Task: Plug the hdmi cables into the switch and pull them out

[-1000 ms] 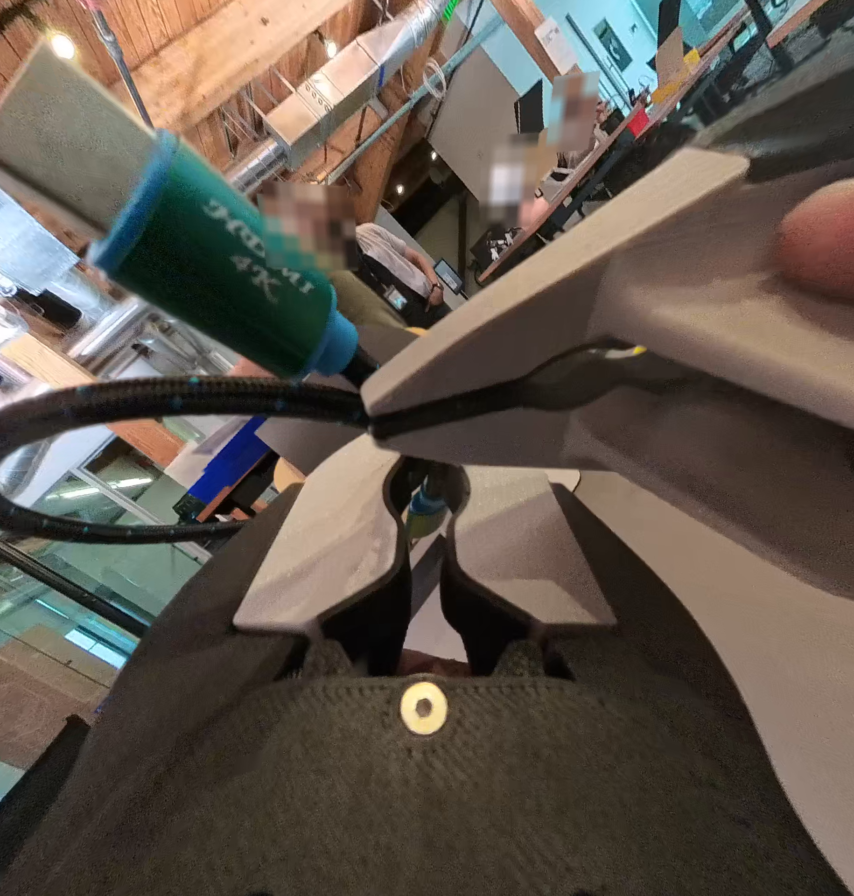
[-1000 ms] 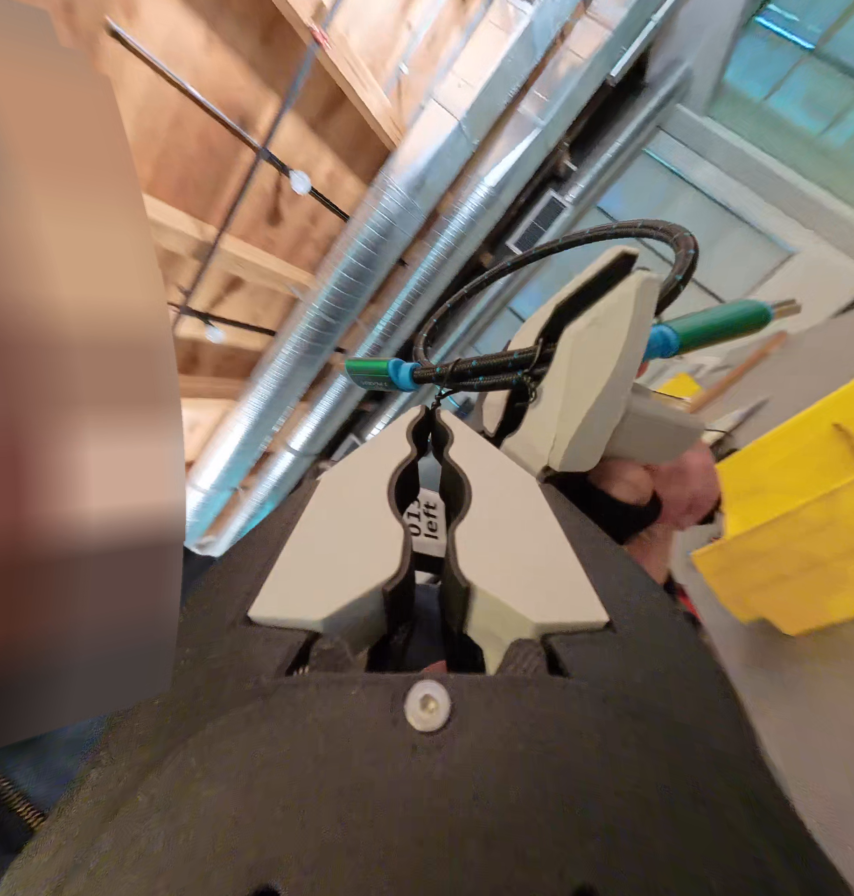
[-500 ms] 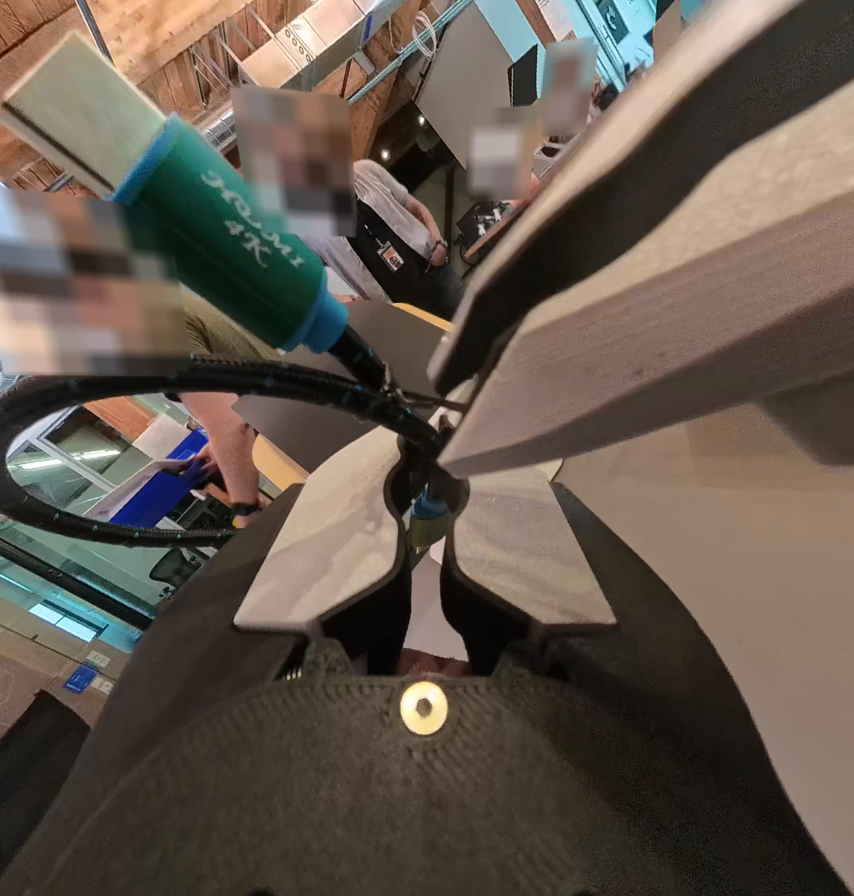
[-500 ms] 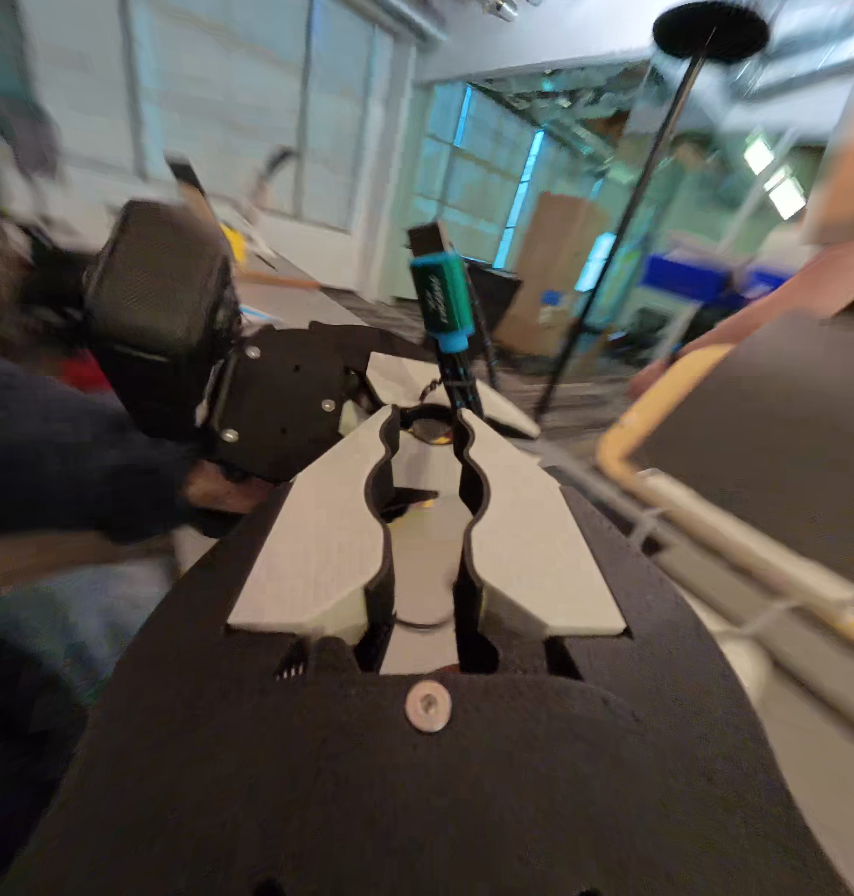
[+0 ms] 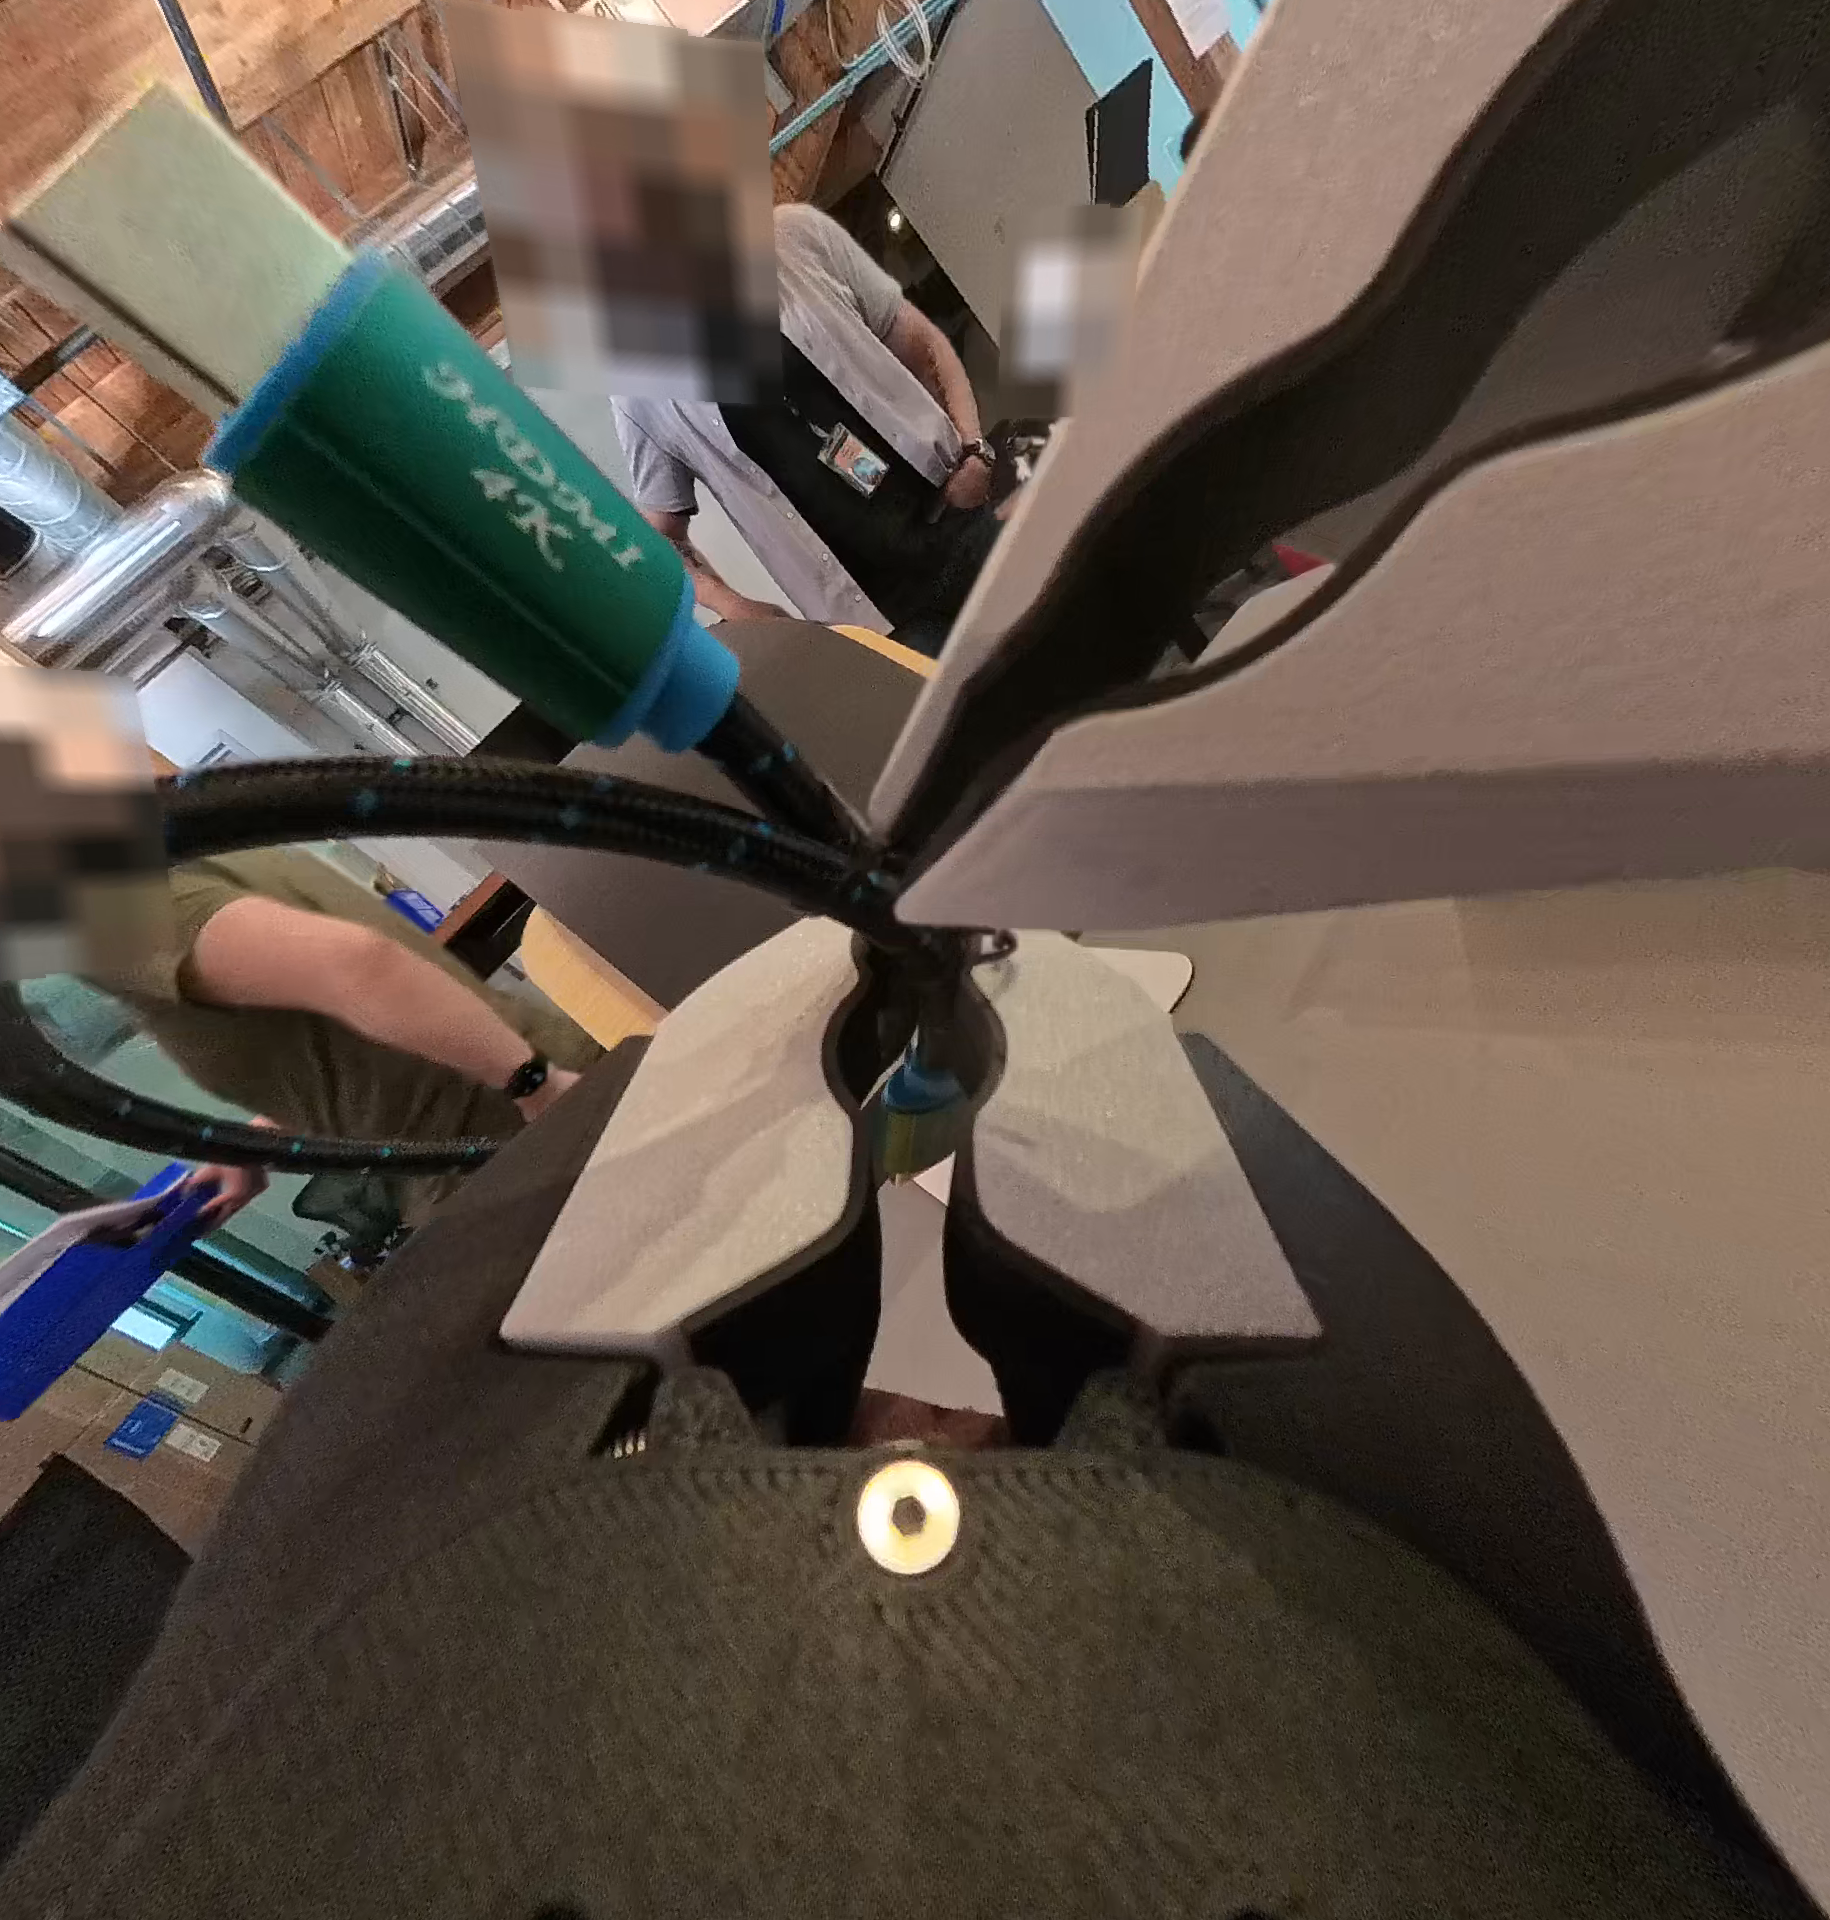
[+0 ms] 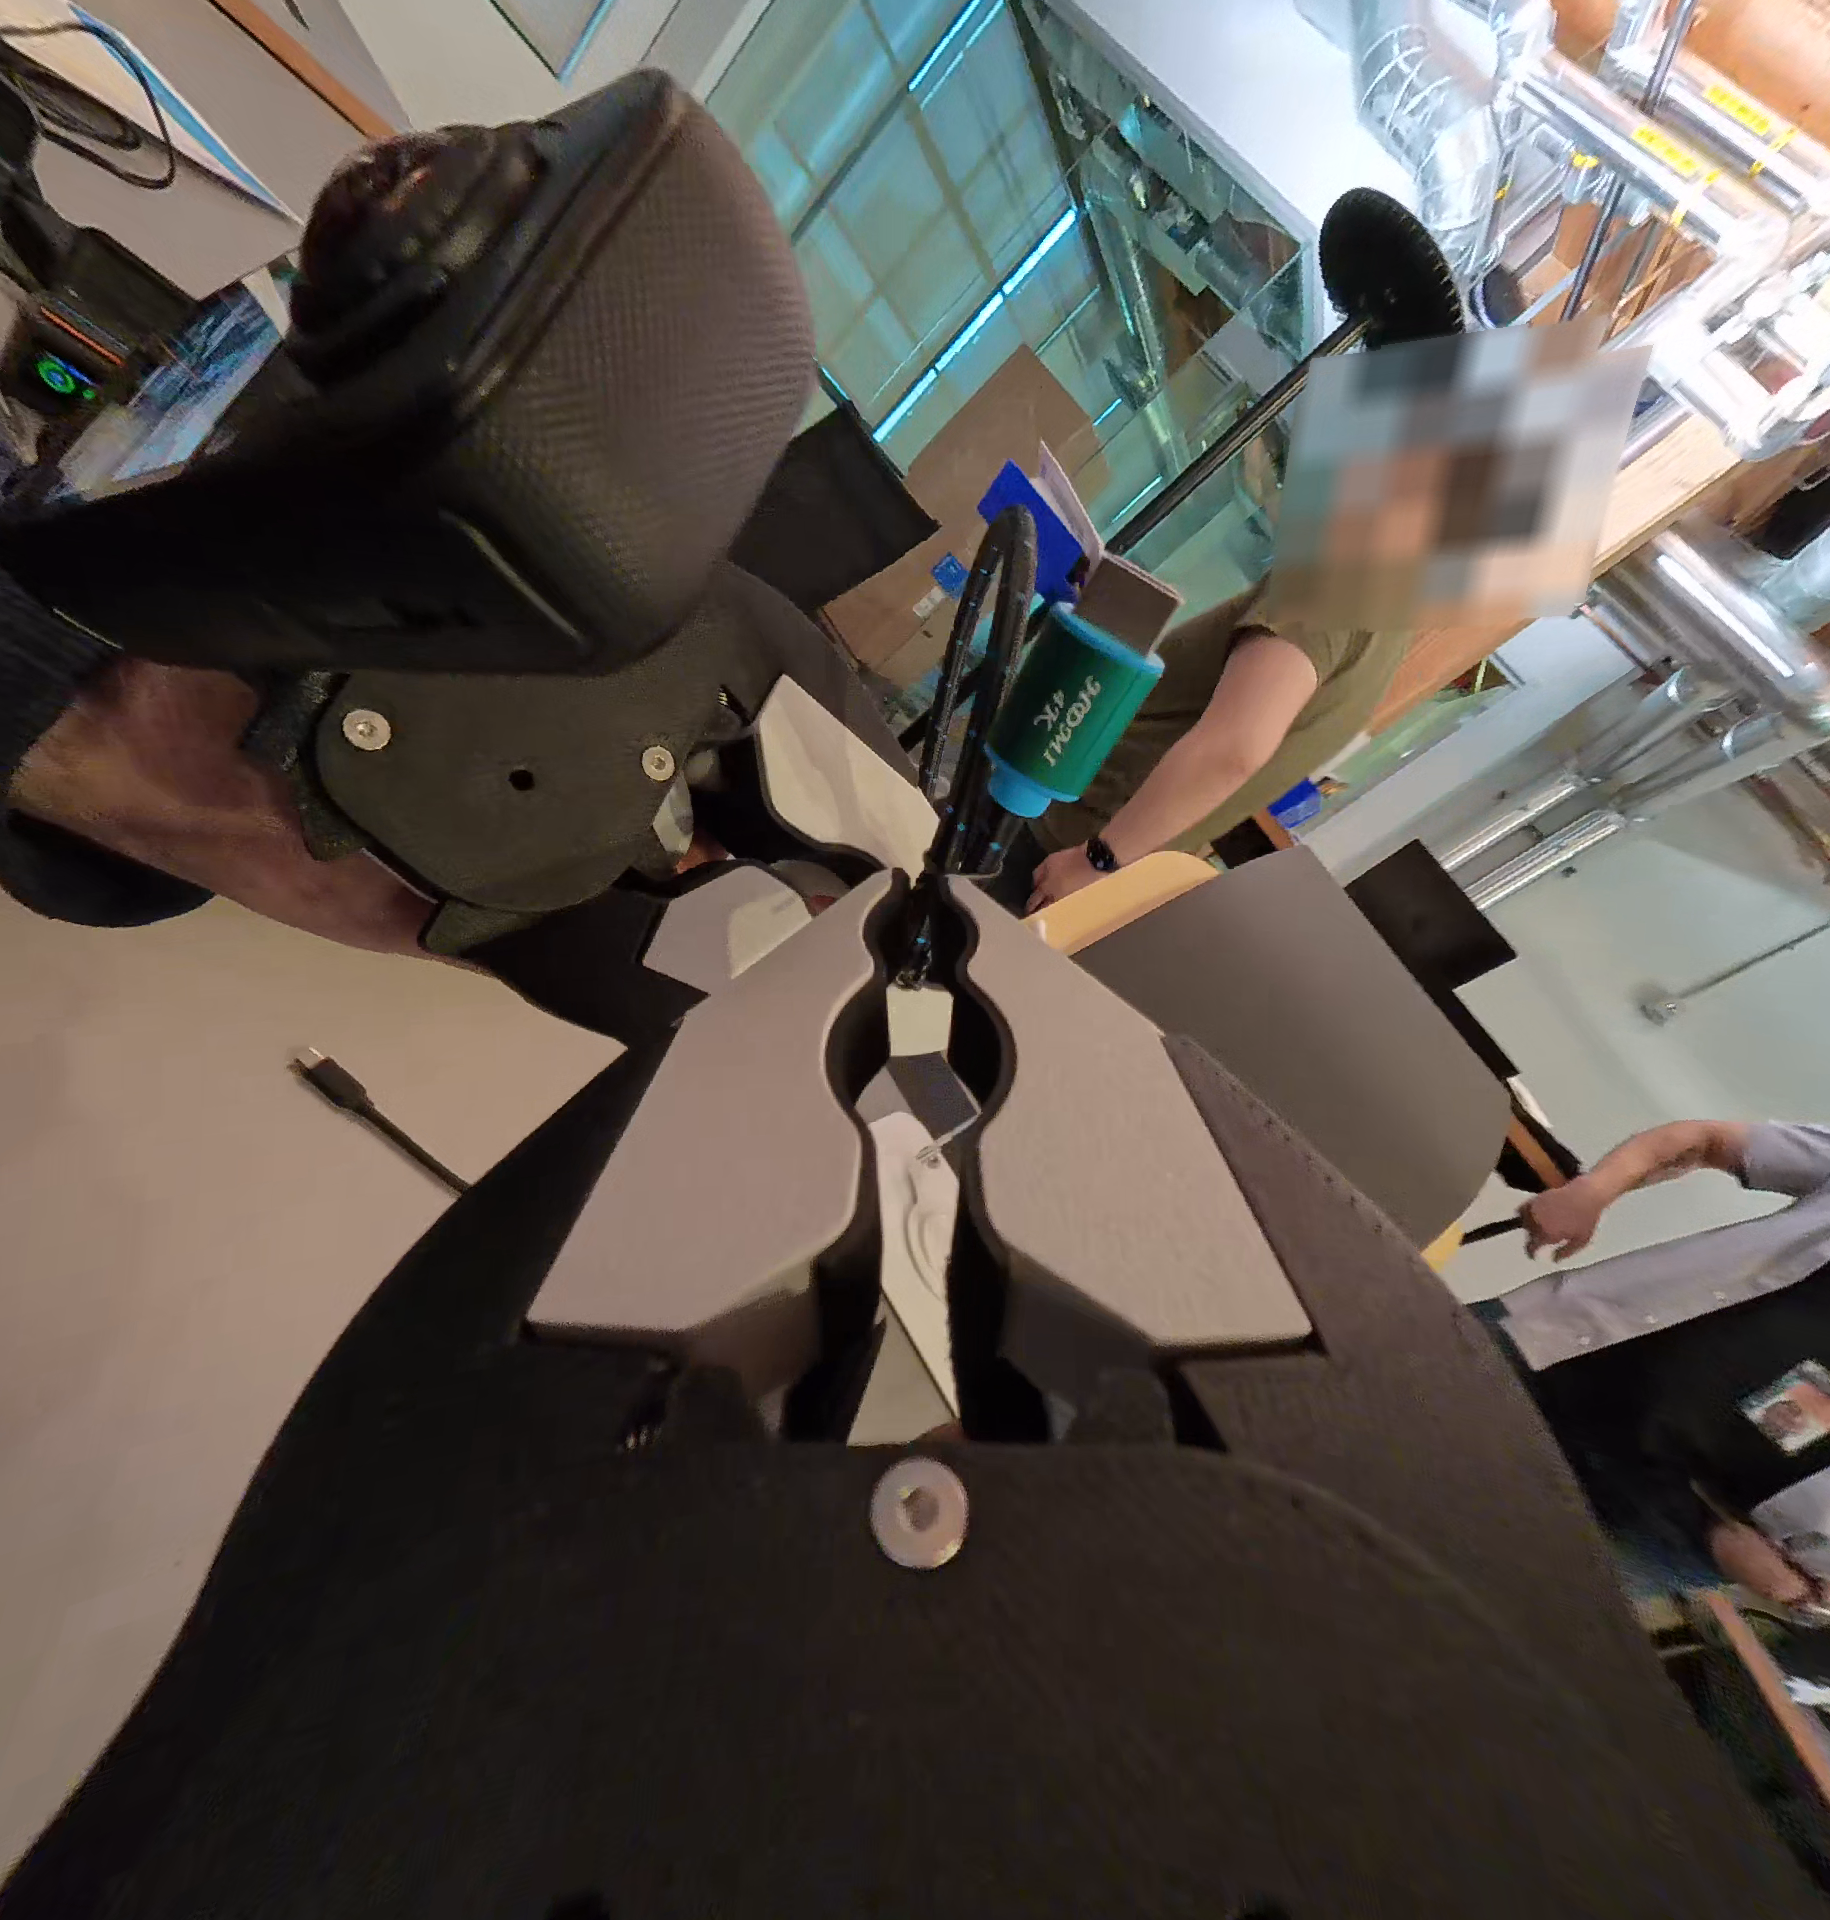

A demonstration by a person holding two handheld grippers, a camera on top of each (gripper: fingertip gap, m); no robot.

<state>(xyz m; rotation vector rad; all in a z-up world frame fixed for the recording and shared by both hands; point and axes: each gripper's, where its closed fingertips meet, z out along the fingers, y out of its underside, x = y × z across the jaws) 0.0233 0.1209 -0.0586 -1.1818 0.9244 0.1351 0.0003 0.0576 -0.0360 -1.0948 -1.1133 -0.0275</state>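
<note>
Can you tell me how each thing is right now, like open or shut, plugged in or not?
left gripper: jaws shut on the HDMI cable.
right gripper: jaws shut on the same cable.
HDMI cable: looped, held in the air by both grippers.
green plug: not plugged in, metal tip bare.
second green plug: between the left jaws, mostly hidden.
small black cable: lying loose on the table, unplugged.

Open-plan office or lab workspace. Exposed wooden ceiling (image 5: 49,62), silver ducting (image 6: 1721,644), glass partitions (image 6: 942,239), people (image 6: 1233,717) at desks (image 6: 163,1195).
</note>
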